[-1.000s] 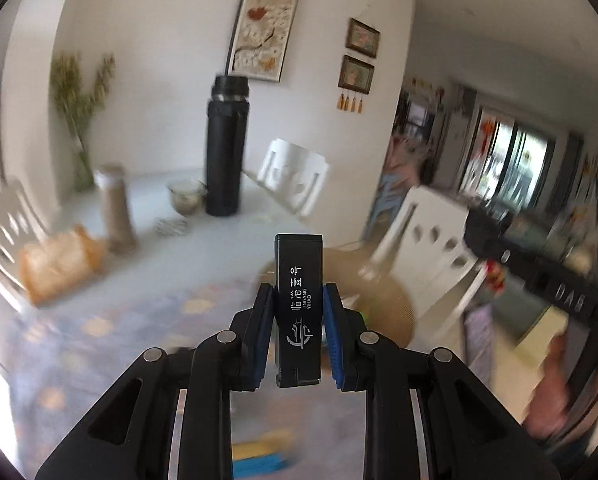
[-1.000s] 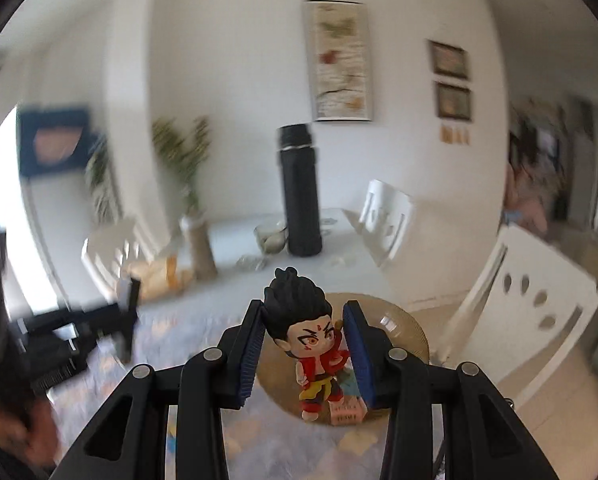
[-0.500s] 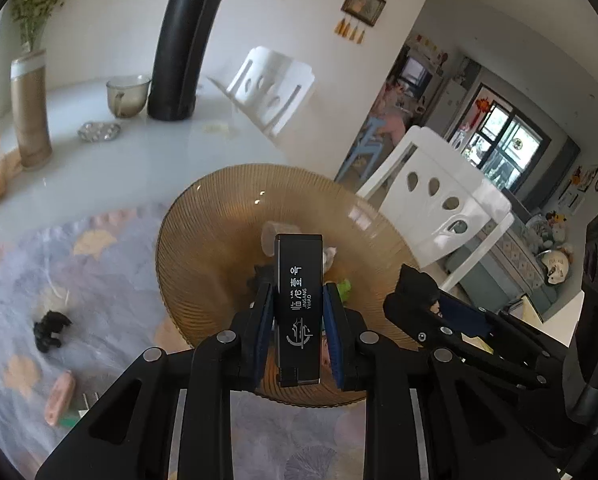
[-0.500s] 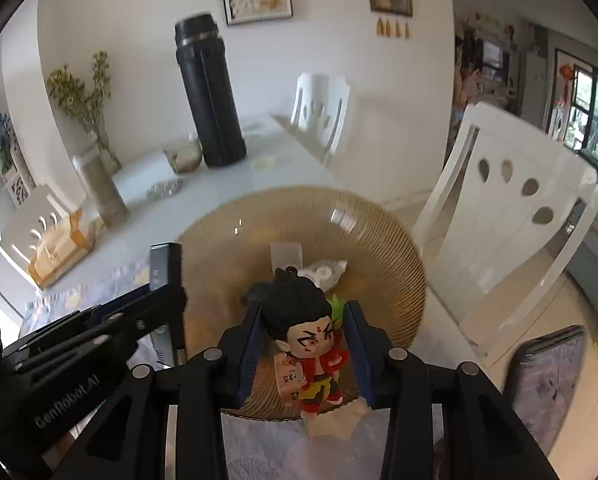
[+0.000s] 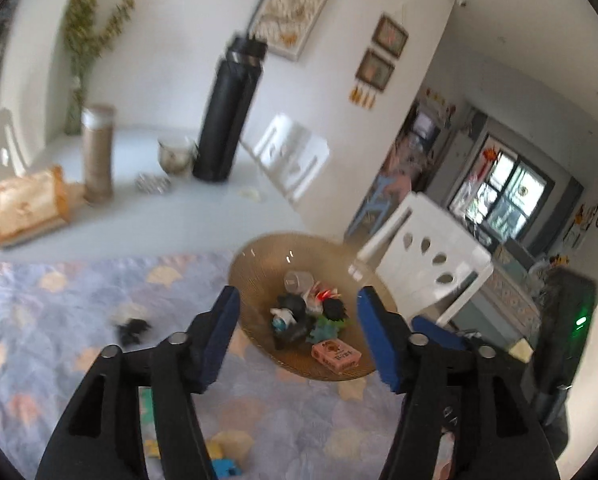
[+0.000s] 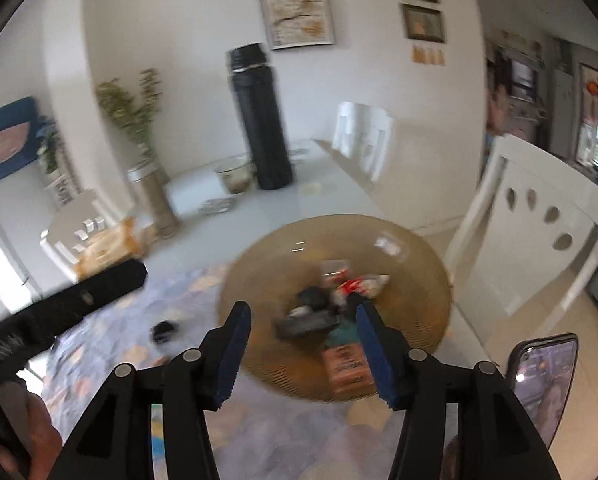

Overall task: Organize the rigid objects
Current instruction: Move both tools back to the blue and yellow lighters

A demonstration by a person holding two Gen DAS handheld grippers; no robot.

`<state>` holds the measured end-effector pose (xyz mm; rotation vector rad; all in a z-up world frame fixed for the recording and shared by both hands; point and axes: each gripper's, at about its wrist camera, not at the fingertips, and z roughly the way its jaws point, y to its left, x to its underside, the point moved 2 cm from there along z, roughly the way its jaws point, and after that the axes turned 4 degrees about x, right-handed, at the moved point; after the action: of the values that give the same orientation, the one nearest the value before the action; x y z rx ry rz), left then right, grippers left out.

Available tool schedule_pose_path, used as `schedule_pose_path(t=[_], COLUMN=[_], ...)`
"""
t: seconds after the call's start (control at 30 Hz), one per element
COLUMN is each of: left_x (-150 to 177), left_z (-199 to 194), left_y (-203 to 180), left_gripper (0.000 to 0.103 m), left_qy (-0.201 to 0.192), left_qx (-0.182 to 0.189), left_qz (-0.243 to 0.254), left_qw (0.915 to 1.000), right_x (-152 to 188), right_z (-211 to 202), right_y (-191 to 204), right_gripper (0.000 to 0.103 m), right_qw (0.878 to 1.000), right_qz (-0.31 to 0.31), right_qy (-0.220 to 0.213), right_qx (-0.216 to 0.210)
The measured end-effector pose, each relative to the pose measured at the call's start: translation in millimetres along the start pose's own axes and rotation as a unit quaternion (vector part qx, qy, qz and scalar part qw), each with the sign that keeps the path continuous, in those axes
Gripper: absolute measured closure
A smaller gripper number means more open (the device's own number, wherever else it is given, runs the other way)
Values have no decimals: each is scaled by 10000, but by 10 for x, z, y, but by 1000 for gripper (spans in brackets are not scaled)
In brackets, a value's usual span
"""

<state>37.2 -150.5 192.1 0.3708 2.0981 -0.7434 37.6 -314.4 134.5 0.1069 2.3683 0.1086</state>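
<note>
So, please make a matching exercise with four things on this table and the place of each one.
Things:
1. pink box
2. black flask
3. small black toy
4. phone

Places:
A. on the flowered cloth, left of the bowl
B. at the table edge, right of the bowl
C. inside the brown bowl
D. upright beside a cup

Pairs: 1-C, 2-D, 3-A, 4-B

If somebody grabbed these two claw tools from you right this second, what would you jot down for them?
Left gripper: jaws opening, nothing between them.
Right gripper: jaws opening, nothing between them either.
Amber glass bowl: already holds a small pile, including a pink box, a black lighter and a dark-haired figurine.
Left to do: a small black object on the floral tablecloth beside the bowl, and blue and yellow pieces nearer you. The rest is too blurred to name.
</note>
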Motion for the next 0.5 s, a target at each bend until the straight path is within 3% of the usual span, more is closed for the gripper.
schedule_pose_path(t=[0.17,0.23,0.27,0.4,0.5], left_x=[187,379,493,1045,1418], left_z=[-603,-746,-785,-717,-542], left_y=[108,247,337,804,1197], left_gripper=[41,25,23,23,23], left_qy=[-428,-493,-501,-174,101], left_qx=[-509,-883,-1060,-1567,-1622], left_qz=[234,248,222,36,-458], left_qw=[9975,9946,9929,9875,9856], right_x=[215,384,456,838,1078], right_z=[-296,-314,-293,-94,190], right_y=[496,684,743,923,963], right_gripper=[46,40,40,40,40], right_qw=[9956,9920,9908,9844,9820], right_qz=[-673,-944,-1045,-1434,-1543], right_qy=[-54,-15,-3,-63,-1], right_qx=[-652,-835,-862,-1017,-1086])
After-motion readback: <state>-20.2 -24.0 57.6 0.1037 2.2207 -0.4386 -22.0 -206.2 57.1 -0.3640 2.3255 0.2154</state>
